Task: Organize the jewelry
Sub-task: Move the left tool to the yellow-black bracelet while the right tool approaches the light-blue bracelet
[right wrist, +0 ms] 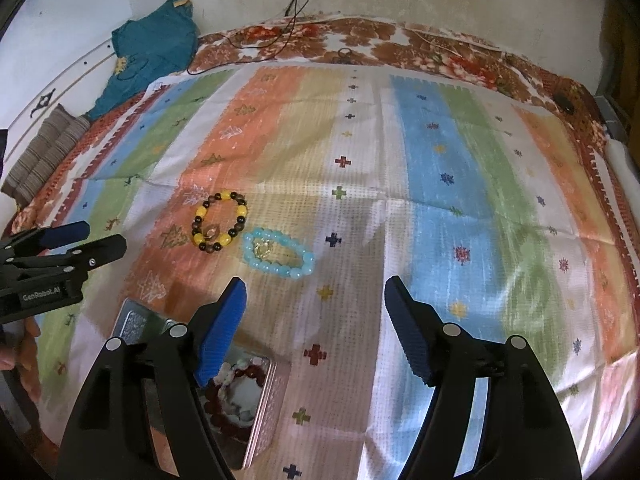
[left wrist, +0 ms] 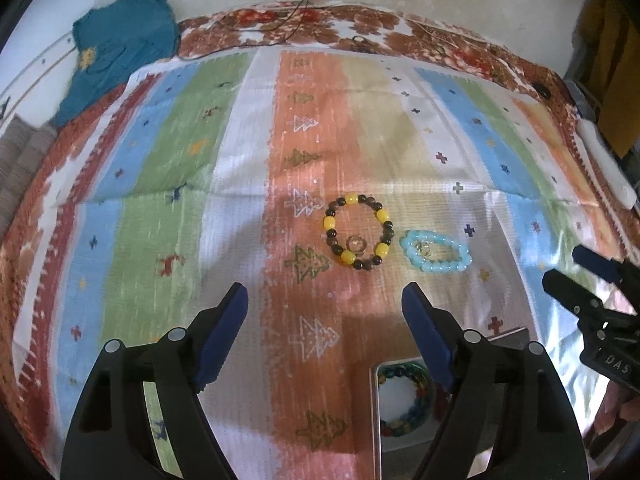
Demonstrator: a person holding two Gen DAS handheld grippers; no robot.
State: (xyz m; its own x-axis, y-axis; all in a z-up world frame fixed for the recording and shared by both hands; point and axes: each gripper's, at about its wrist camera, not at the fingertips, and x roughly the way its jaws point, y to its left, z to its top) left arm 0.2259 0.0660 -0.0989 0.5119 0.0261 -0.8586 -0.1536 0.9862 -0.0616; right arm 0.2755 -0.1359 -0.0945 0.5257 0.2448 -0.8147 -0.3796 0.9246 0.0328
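Observation:
A yellow-and-dark bead bracelet lies on the striped cloth with a small ring inside its loop. Right beside it lies a light blue bead bracelet with a gold ring inside. My left gripper hangs open above the cloth, short of the yellow bracelet, nothing between its fingers. My right gripper is open too, short and right of the blue bracelet. A metal tin holding bead bracelets sits under the grippers.
The striped cloth covers a floral bedspread. A teal garment lies at the far left by the wall. The tin's lid rests left of the tin. Thin cables trail at the back. A hand holds the left gripper.

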